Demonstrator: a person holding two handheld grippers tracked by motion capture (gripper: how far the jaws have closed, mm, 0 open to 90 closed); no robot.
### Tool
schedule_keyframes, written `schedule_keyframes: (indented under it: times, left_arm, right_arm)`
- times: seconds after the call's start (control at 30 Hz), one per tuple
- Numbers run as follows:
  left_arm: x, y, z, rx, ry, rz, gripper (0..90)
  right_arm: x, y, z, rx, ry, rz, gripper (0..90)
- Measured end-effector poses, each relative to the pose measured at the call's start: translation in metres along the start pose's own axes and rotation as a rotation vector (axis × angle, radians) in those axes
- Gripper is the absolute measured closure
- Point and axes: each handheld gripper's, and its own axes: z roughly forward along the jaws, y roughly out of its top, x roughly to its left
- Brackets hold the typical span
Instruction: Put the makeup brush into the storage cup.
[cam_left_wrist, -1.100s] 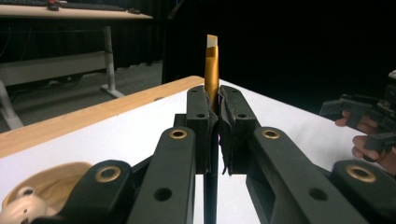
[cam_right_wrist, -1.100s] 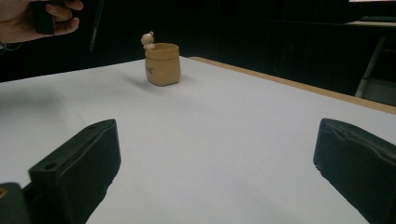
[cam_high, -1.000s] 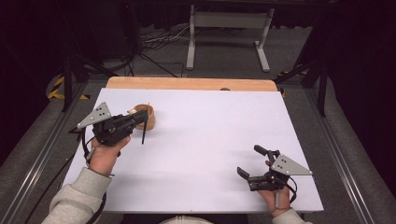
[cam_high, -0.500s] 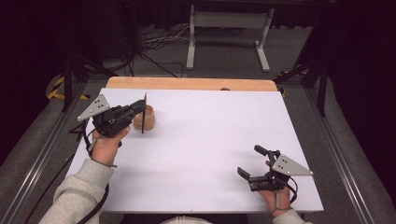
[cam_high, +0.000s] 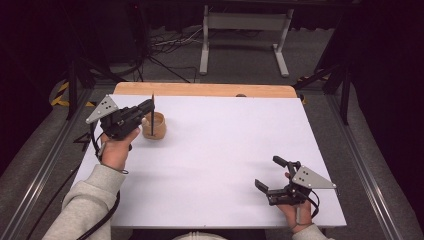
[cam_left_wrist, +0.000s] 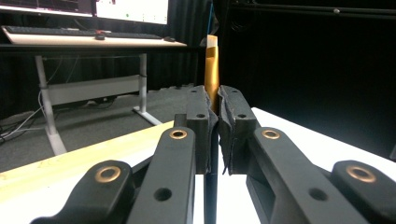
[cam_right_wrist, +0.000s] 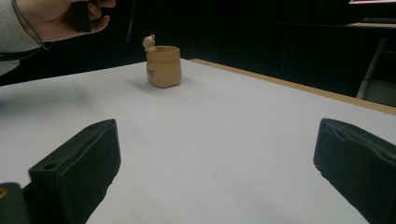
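The pen (cam_high: 152, 116) stood upright in the left gripper (cam_high: 148, 111), clamped between the two closed jaws, just above the near rim of the small cup (cam_high: 154, 125) at the far left of the table (cam_high: 215, 150). In the left gripper view the pen (cam_left_wrist: 211, 74) was thin, with a dark shaft below the pads and a gold upper part ending in a pale band. The grip was narrow and the shaft looked smooth, so I judged that it could slide or tilt between the pads. If the tip came down on the rim and not inside, the light cup could tip over or be pushed across the smooth white surface. In the right gripper view the cup (cam_right_wrist: 163, 66) was tan, matte, like clay, rounded with a slightly wider belly, and it had a little figure on its rim. The right gripper (cam_high: 278, 180) rested well apart, near the front right corner, its jaws spread wide and holding nothing. The table showed a wooden edge (cam_high: 200, 89) at the far side.
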Motion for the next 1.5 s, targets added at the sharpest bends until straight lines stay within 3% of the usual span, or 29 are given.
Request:
schedule_keyframes:
  times: [0.3, 0.83, 1.17, 1.5]
  left_arm:
    - [0.007, 0.0, 0.009, -0.016, 0.061, -0.01, 83.1]
    - [0.013, -0.002, 0.021, -0.029, 0.13, 0.0, 83.0]
    - [0.017, -0.005, 0.028, -0.046, 0.174, 0.026, 82.9]
    - [0.026, -0.018, 0.034, -0.057, 0.212, 0.006, 82.7]
  right_arm:
    - [0.0, 0.0, -0.001, -0.003, 0.004, 0.004, 1.0]
    - [0.0, 0.0, -0.001, -0.008, 0.009, 0.006, 1.0]
    - [0.0, 0.0, -0.002, -0.011, 0.012, 0.008, 1.0]
    - [0.0, 0.0, -0.002, -0.016, 0.015, 0.011, 1.0]
